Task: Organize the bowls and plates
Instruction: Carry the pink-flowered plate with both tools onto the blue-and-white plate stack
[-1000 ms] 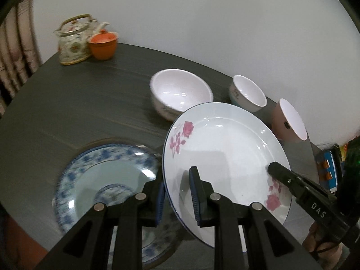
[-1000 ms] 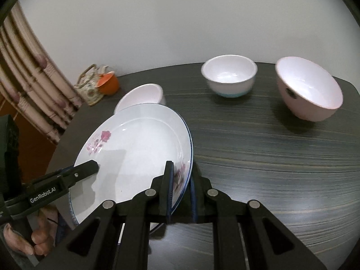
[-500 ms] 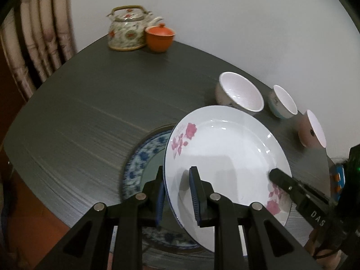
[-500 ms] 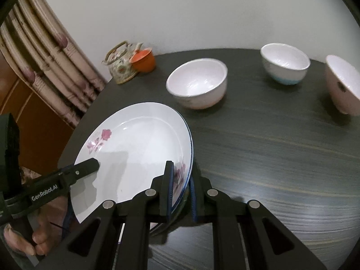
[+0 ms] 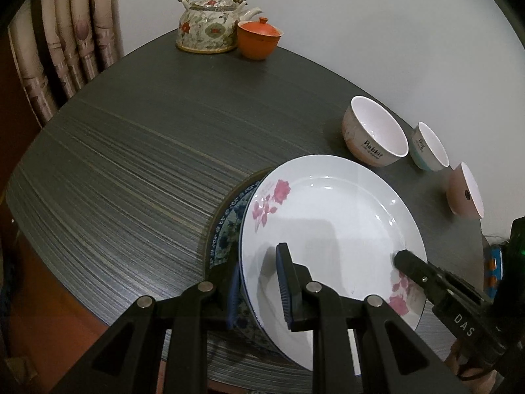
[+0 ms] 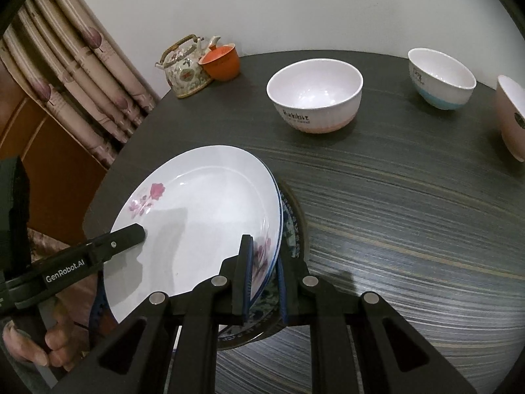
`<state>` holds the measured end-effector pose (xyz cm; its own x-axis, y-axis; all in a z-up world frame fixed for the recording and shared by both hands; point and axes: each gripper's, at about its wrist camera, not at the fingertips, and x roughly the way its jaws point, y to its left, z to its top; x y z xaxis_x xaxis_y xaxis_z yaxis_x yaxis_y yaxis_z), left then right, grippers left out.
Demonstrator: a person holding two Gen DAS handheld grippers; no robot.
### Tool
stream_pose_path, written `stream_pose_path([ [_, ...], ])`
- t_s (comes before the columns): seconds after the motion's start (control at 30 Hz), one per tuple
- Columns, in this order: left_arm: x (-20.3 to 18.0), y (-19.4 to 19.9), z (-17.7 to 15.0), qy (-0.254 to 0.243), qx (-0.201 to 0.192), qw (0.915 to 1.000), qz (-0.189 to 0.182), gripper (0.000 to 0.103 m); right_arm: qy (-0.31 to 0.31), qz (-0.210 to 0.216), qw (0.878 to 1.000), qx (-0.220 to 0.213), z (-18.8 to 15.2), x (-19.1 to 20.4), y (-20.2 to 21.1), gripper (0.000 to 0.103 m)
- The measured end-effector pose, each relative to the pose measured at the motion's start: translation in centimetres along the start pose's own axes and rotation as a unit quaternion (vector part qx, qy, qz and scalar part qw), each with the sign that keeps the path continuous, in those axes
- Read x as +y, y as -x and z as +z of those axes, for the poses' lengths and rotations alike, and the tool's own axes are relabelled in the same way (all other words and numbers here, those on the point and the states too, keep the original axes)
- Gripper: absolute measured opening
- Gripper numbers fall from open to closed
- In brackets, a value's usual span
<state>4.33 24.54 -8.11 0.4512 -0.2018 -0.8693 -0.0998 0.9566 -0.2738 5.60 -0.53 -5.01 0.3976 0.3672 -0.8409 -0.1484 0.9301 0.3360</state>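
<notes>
A white plate with pink roses (image 5: 328,216) (image 6: 203,197) hangs tilted over a blue patterned plate (image 5: 229,226) (image 6: 292,226) that lies on the dark table (image 5: 131,164). My left gripper (image 5: 259,279) is shut on the white plate's near left rim. My right gripper (image 6: 264,269) is shut on the opposite rim. Each gripper also shows in the other's view, the right gripper (image 5: 410,262) and the left gripper (image 6: 131,233). Whether the two plates touch I cannot tell. Most of the blue plate is hidden.
A white "Rabbit" bowl (image 5: 374,134) (image 6: 315,95), a smaller blue-based bowl (image 5: 430,147) (image 6: 439,78) and a pink bowl (image 5: 466,190) (image 6: 512,118) stand along the far right. A floral teapot (image 5: 210,23) and orange lidded cup (image 5: 259,37) sit at the back by the curtain (image 6: 82,82).
Both grippers carried the white plate sideways and a little lower. It now covers most of the blue plate, which lay open to its left before. Both grips are unchanged.
</notes>
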Motion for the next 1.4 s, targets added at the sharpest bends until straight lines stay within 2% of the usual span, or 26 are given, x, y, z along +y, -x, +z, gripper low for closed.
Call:
stream_pose_path([
  [0.87,0.6,-3.1,-0.2,0.002,0.029,0.9988,0.041,0.02,0.002,-0.015,0.999,0.037,-1.0,0.6,-2.6,0.014],
  [1.4,-0.8,-4.2,0.3,0.0,0.032,0.9974,0.065,0.02,0.012,-0.031,0.998,0.052,-1.0,1.2,-3.4,0.02],
])
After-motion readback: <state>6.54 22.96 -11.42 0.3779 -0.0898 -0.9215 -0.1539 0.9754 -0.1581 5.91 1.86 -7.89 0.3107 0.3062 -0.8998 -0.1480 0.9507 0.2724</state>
